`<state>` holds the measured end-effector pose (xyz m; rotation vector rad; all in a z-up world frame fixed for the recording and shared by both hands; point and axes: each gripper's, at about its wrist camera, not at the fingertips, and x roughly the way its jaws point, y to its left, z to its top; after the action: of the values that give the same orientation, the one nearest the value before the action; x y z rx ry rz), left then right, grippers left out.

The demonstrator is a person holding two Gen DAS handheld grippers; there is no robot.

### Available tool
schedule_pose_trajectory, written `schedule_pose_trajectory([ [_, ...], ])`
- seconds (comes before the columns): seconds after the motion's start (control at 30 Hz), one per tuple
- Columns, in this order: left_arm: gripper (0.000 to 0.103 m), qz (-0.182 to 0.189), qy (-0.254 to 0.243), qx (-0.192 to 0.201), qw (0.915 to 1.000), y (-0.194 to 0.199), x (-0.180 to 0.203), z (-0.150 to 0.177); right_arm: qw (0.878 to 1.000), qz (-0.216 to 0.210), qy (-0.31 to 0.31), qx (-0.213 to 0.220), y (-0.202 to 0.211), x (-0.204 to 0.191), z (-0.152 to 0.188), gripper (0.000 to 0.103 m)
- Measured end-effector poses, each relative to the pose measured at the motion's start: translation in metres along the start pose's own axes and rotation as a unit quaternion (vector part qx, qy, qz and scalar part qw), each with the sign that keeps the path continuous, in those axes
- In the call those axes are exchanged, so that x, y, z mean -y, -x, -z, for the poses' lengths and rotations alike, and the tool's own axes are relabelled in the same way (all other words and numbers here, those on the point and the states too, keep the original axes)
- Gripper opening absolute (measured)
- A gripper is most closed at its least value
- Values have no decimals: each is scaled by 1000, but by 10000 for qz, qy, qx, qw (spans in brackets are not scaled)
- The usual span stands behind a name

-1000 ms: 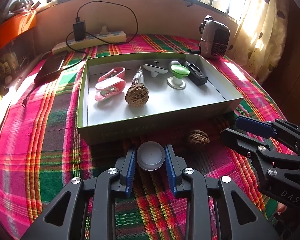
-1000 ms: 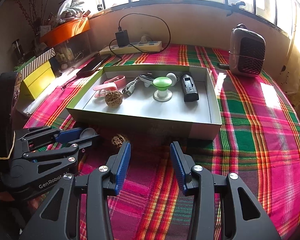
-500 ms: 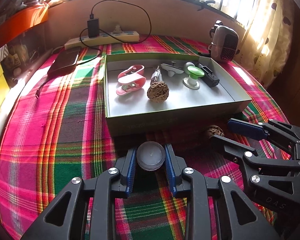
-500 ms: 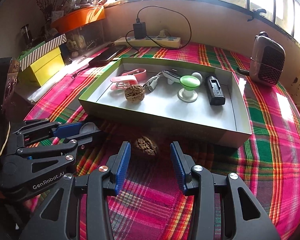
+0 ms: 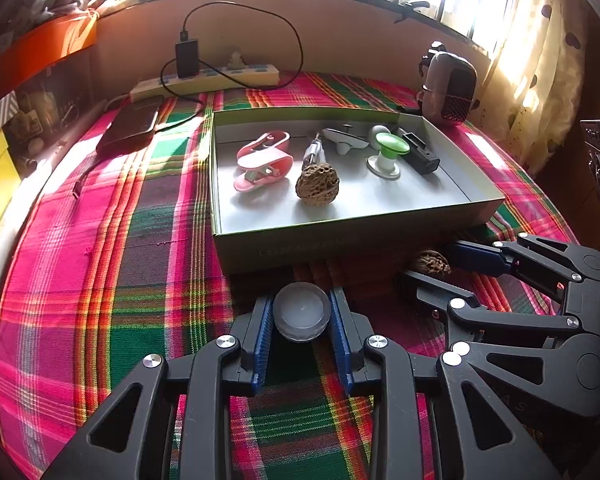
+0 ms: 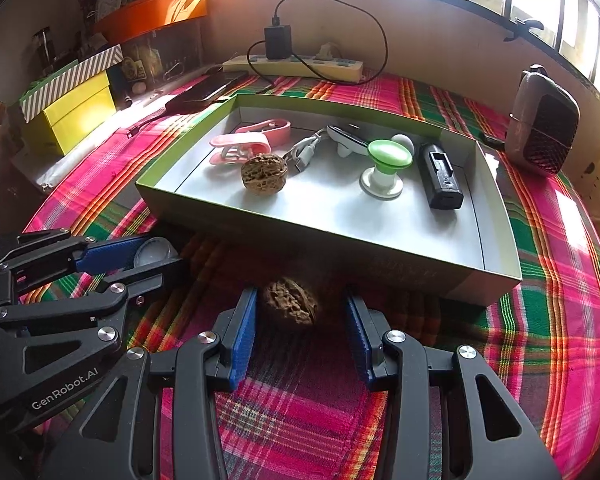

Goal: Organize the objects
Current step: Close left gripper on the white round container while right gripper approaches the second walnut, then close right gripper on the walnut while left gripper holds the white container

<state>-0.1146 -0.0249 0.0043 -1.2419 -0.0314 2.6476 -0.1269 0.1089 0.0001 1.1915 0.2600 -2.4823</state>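
Note:
My left gripper (image 5: 301, 316) is shut on a small round clear lid (image 5: 301, 311), just in front of the green-rimmed box (image 5: 340, 236). It also shows in the right wrist view (image 6: 140, 258) with the lid (image 6: 153, 249). My right gripper (image 6: 300, 316) is open, its blue pads on either side of a brown walnut (image 6: 290, 306) that lies on the plaid cloth in front of the box (image 6: 380, 256). The left wrist view shows that walnut (image 5: 430, 263) between the right gripper's fingers (image 5: 476, 262). A second walnut (image 5: 317, 183) lies inside the box.
The box also holds a pink clip (image 5: 262, 160), a green-topped knob (image 5: 390, 152), a black battery case (image 6: 440, 176) and a small cable connector (image 6: 306, 150). Behind it are a power strip (image 5: 208, 80), a phone (image 5: 130, 126), a small heater (image 6: 542, 136) and a yellow box (image 6: 72, 114).
My right gripper has moved forward and left until the loose walnut lies between its open pads. My left gripper has kept its hold on the lid and shifted left of the box.

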Motion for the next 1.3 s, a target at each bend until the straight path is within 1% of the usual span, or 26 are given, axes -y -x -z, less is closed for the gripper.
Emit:
schedule_pose_trajectory([
  [0.03,26,1,2,0,10000,0,0,0,10000,11,-7,7,0,0,-1,43],
  [0.1,26,20,20,3,10000,0,0,0,9999,149,-58,-21,-2,2,-1,58],
  [0.17,26,27,28,4,10000,0,0,0,9997,104,-216,-45,-4,9,-2,63],
  [0.27,26,20,23,2,10000,0,-1,0,9998,152,-144,-45,-4,7,-2,63],
  [0.67,26,18,24,3,10000,0,0,0,9998,121,-167,-37,-4,9,-2,62],
  [0.77,26,18,23,3,10000,0,0,0,9997,138,-182,-28,-3,9,-2,59],
  [0.8,26,19,25,3,10000,0,0,0,9997,144,-193,-19,-2,9,-1,54],
  [0.87,26,15,21,3,10000,0,0,0,9996,162,-220,4,-1,9,-1,48],
  [0.93,26,14,20,3,10000,0,0,-1,9996,155,-222,8,-1,9,-1,46],
  [1.0,26,19,24,3,10000,0,0,-1,9996,158,-217,20,0,9,-1,40],
  [1.3,26,19,26,5,10000,0,0,0,9998,113,-178,39,1,7,-1,29],
])
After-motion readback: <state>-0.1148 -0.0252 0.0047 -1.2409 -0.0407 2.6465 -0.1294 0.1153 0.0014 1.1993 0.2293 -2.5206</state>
